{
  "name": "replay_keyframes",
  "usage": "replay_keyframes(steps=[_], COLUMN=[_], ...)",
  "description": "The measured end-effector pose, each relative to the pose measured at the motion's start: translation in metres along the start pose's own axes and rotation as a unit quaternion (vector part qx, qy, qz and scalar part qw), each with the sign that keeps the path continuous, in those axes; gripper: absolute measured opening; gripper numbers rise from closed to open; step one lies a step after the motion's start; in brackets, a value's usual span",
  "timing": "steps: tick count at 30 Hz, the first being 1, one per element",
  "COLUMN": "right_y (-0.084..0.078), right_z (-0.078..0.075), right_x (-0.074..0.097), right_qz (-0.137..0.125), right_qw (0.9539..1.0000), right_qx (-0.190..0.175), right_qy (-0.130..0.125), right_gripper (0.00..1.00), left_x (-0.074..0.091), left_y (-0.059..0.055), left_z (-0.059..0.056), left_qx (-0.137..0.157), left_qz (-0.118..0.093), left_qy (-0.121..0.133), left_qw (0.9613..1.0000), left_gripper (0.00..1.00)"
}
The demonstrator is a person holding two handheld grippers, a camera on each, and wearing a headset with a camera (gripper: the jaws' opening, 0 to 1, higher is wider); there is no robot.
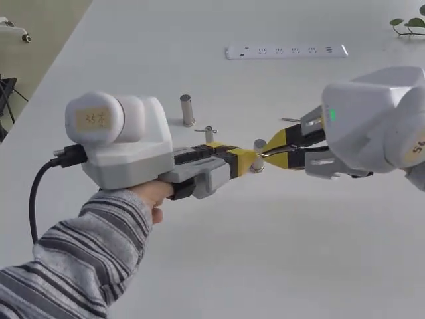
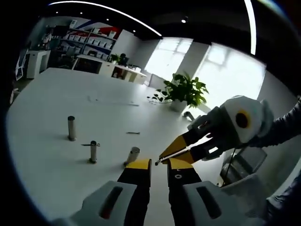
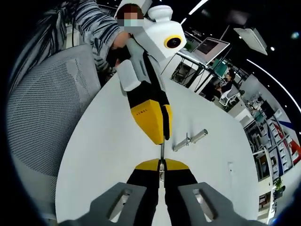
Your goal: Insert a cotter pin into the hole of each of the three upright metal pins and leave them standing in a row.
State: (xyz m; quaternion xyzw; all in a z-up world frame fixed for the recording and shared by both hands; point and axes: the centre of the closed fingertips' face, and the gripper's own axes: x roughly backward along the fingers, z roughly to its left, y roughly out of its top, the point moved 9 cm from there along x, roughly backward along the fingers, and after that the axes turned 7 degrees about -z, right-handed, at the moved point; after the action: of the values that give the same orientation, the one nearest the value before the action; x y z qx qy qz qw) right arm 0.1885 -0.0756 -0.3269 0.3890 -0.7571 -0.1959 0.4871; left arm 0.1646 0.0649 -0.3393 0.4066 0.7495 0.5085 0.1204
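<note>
Nearest on the white table (image 1: 265, 252), a hand (image 1: 154, 194) in a grey striped sleeve (image 1: 73, 266) holds the left gripper (image 1: 246, 160), which points right. In the left gripper view its yellow-tipped jaws stand a narrow gap apart with nothing between them. Just past their tips stands the nearest short grey metal pin (image 1: 257, 157), close against the outer side of one jaw and leaning a little in that view. From the right, the right gripper (image 1: 271, 150) meets it with its jaws pressed together on a thin silver cotter pin (image 2: 176, 154). The cotter pin's free end reaches the upper part of the nearest pin, but whether it has entered the hole cannot be told. Farther back and to the left, the middle metal pin (image 1: 209, 135) stands upright with a cotter pin (image 1: 204, 130) already through its top. Beyond it, farther left again, the far metal pin (image 1: 186, 109) stands upright and bare. A loose cotter pin (image 1: 290, 120) lies on the table to the right of these two, just beside the right gripper. Well beyond, a white power strip (image 1: 287, 51) lies flat, and a green leafy plant (image 1: 408, 25) shows at the far right edge.
</note>
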Motion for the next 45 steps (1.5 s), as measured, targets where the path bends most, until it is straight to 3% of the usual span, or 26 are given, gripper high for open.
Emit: replay_keyframes(steps=[8,17,24,27,31,33,34,37,42,43,45], right_y=[0.006,0.009,0.008,0.006,0.002,0.001,-0.001,-0.006,-0.010,-0.012,-0.015], right_z=[0.000,0.001,0.000,0.001,0.005,0.007,0.008,0.006,0.011,0.013,0.016], right_x=[0.001,0.001,0.001,0.000,0.000,0.000,0.000,0.001,0.001,0.002,0.002], right_qz=[-0.010,-0.015,-0.017,-0.016,-0.021,-0.032,-0.036,-0.045,-0.070,-0.073,-0.077], right_qw=[0.9999,0.9999,0.9998,0.9990,0.9974,0.9938,0.9898,0.9830,0.9639,0.9592,0.9494], right_qx=[0.002,0.000,-0.011,-0.042,-0.068,-0.105,-0.136,-0.176,-0.251,-0.266,-0.296], right_qy=[-0.004,-0.006,-0.005,0.005,0.013,0.019,0.023,0.028,0.055,0.062,0.071], right_gripper=[0.00,0.00,0.00,0.00,0.00,0.00,0.00,0.03,0.05,0.05,0.07], left_x=[0.000,0.000,0.000,-0.001,-0.001,-0.001,-0.001,0.000,0.004,0.005,0.006], left_y=[0.000,-0.002,-0.002,-0.003,-0.004,-0.005,-0.006,-0.009,-0.013,-0.014,-0.014], left_z=[-0.002,-0.002,-0.002,-0.002,-0.003,-0.003,-0.002,-0.003,-0.003,-0.003,-0.004], left_qx=[0.015,0.034,0.021,-0.001,-0.074,-0.101,-0.108,-0.135,-0.164,-0.186,-0.197], left_qz=[-0.005,-0.007,-0.008,0.002,0.024,0.034,0.038,0.053,0.062,0.068,0.067], left_qy=[-0.005,-0.007,-0.012,-0.017,-0.030,-0.034,-0.038,-0.046,-0.071,-0.080,-0.088], left_qw=[0.9999,0.9994,0.9997,0.9999,0.9965,0.9937,0.9927,0.9884,0.9820,0.9770,0.9740], left_gripper=[0.00,0.00,0.00,0.00,0.00,0.00,0.00,0.00,0.00,0.00,0.00])
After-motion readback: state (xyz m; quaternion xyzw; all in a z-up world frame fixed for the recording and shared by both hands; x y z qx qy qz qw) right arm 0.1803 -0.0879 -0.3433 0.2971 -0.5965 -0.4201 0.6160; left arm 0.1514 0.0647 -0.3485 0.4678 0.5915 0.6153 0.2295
